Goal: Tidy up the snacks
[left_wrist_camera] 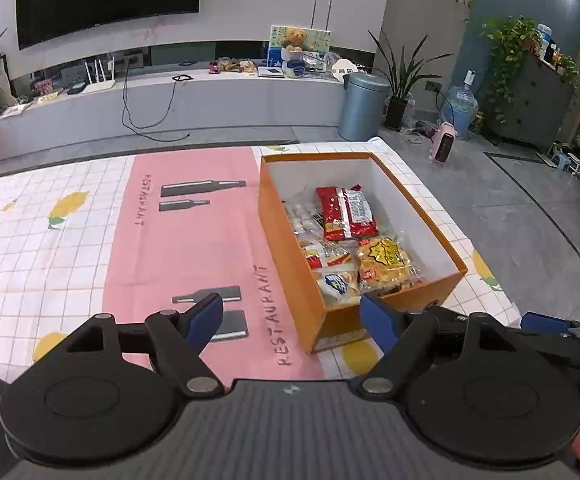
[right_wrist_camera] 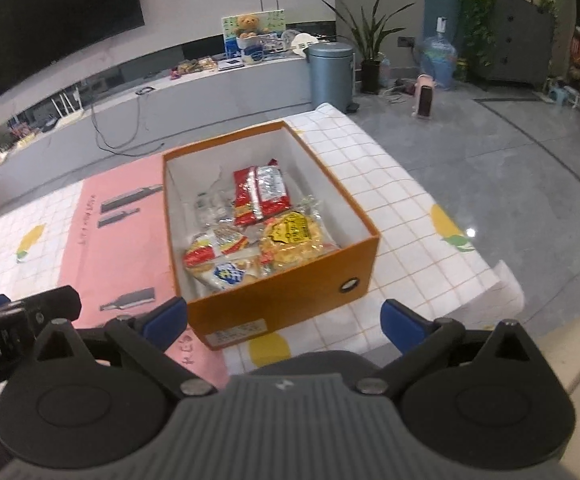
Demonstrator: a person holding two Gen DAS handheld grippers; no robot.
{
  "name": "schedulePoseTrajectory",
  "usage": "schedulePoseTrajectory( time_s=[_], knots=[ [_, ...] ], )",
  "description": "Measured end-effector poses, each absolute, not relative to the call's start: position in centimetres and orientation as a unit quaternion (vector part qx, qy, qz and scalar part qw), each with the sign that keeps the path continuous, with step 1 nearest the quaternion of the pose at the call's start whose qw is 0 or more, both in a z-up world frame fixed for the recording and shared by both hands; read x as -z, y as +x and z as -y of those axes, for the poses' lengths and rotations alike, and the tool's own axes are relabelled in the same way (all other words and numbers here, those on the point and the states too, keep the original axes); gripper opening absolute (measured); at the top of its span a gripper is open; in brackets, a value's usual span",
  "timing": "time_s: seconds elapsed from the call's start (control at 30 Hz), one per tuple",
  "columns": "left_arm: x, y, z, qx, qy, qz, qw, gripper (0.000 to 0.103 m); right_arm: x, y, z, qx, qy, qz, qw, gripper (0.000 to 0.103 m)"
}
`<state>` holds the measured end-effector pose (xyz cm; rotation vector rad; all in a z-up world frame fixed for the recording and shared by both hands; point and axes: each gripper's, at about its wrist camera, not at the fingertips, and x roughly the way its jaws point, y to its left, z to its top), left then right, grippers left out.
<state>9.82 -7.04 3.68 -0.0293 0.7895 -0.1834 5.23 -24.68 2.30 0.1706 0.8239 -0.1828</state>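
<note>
An orange box with a white inside is seen standing on the counter, which is covered by a checked cloth with a pink middle panel printed with bottles and the word RESTAURANT. The box lies on the right part of the cloth, partly on the pink panel's edge and partly on the white checks.

The snacks are all gathered inside the box: a red and silver packet towards the far end, a clear bag of pale round pieces beside it on the left, a yellow packet nearer, a red and yellow packet to its left, and a white packet with a blue mark against the near wall.

The left tongs are held wide apart above the counter, just short of the box's near corner, with nothing gripped between the blue pads. The right tongs are likewise spread wide and empty, framing the near end of the box without touching it.
</note>
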Motion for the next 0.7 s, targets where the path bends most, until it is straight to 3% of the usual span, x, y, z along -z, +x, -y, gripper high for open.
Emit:
schedulePoseTrajectory(
  time_s=[0.7],
  knots=[
    [-3.0, 8.5, 7.6, 0.097, -0.010, -0.397, 0.912, 0.091, -1.9, 4.1, 24.7, 0.114, 0.057, -0.409, 0.903, 0.100]
  ],
)
